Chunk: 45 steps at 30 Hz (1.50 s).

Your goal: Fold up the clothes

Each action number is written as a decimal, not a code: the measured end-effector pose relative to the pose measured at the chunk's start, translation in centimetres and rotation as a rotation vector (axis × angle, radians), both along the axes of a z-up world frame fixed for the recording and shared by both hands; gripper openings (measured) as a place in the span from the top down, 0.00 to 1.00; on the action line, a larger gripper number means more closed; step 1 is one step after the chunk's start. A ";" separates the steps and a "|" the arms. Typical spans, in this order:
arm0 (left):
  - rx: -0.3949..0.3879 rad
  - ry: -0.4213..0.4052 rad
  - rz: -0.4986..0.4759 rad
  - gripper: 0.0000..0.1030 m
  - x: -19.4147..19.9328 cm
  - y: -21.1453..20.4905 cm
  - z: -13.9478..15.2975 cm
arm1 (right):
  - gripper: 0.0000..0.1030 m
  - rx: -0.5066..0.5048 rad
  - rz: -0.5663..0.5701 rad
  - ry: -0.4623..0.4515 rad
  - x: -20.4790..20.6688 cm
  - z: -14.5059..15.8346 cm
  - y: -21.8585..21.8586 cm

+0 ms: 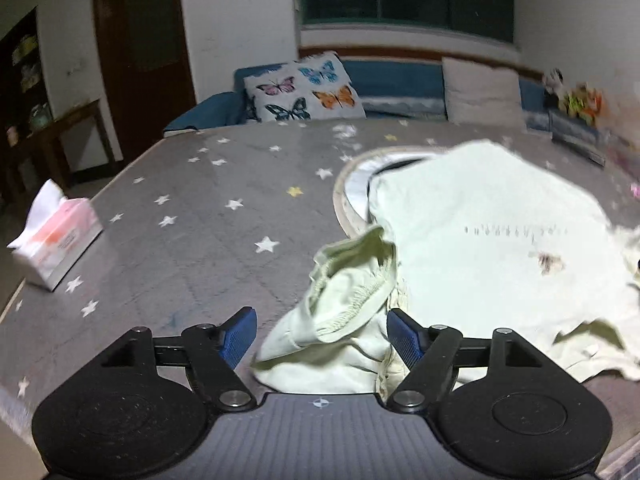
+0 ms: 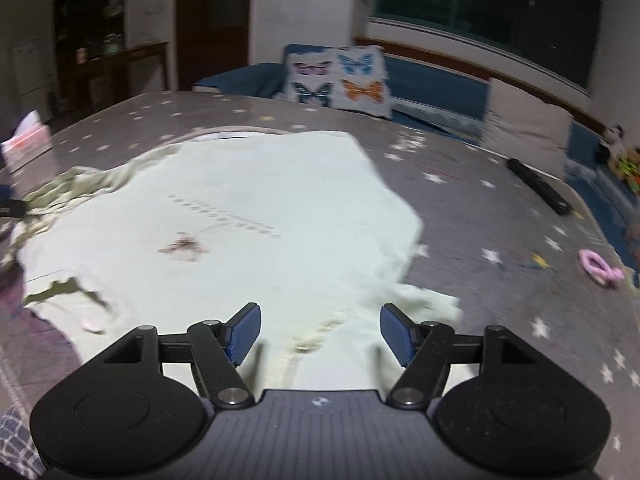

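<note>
A pale green top (image 1: 492, 240) with a small brown print lies spread on the grey star-patterned surface (image 1: 192, 216). Its bunched sleeve cuff (image 1: 352, 300) lies between the blue pads of my left gripper (image 1: 322, 334), which is open. In the right wrist view the same top (image 2: 260, 216) fills the middle. My right gripper (image 2: 320, 334) is open over its near edge, with cloth lying between the pads.
A round pale hoop (image 1: 352, 184) lies partly under the top. A tissue box (image 1: 54, 236) stands at the left edge. A butterfly cushion (image 1: 304, 88) and a beige cushion (image 2: 524, 132) stand at the back. A pink ring toy (image 2: 598, 266) and a black bar (image 2: 538, 192) lie at the right.
</note>
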<state>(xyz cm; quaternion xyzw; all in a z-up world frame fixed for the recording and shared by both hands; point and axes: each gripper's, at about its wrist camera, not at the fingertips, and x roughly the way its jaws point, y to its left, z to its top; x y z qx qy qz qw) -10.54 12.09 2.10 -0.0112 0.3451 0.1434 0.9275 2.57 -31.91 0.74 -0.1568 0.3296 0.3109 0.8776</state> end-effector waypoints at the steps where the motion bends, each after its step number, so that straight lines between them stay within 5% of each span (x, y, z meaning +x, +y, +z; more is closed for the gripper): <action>1: 0.001 0.001 0.018 0.28 0.2 0.5 -0.1 | 0.33 -0.001 0.015 0.001 -0.2 -0.1 0.3; 16: -0.017 -0.005 0.356 0.29 2.5 9.3 -0.2 | 0.32 -0.045 0.099 0.017 -2.0 -1.9 2.7; 20: -0.054 -0.056 0.275 0.28 2.4 8.2 1.1 | 0.32 -0.046 0.096 0.021 -1.8 -1.8 2.7; 27: -0.027 -0.020 0.093 0.28 6.8 3.9 0.2 | 0.32 -0.043 0.149 0.022 -2.6 -1.9 3.9; 35: 0.029 0.082 0.117 0.28 10.2 3.7 -2.0 | 0.32 -0.055 0.256 0.032 -4.0 -1.8 4.4; 39: 0.034 0.066 0.099 0.28 10.5 3.6 -1.0 | 0.32 -0.061 0.305 0.039 -4.6 -1.7 4.6; 45: 0.033 0.048 0.042 0.28 12.5 2.6 0.6 | 0.32 0.011 0.217 0.074 -0.4 0.1 3.5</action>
